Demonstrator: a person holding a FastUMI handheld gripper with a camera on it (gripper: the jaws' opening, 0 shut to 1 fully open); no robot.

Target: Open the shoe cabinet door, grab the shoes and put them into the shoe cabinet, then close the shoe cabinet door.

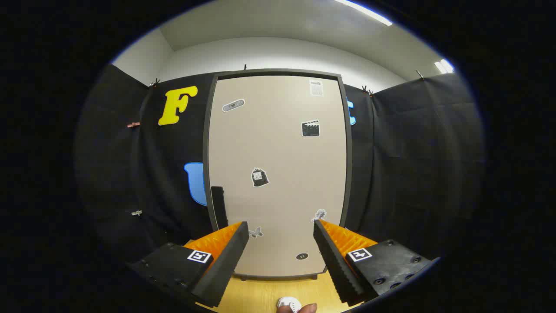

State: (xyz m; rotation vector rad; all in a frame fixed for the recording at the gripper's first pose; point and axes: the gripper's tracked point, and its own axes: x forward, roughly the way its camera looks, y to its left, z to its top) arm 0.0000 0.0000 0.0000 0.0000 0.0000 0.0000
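A tall shoe cabinet (278, 174) stands straight ahead of me, its beige door shut inside a dark frame. Several small stickers dot the door. A black handle (218, 204) runs upright along the door's left edge, just above my left fingertip. My gripper (281, 228) is open, its two orange-and-black fingers spread wide with nothing between them, pointing at the lower part of the door from a short way off. I see no shoes.
The cabinet stands on a light wooden floor (260, 295). Black cloth walls (412, 165) close in on both sides of it. A fingertip and a small white round thing (290, 304) show at the bottom between my fingers.
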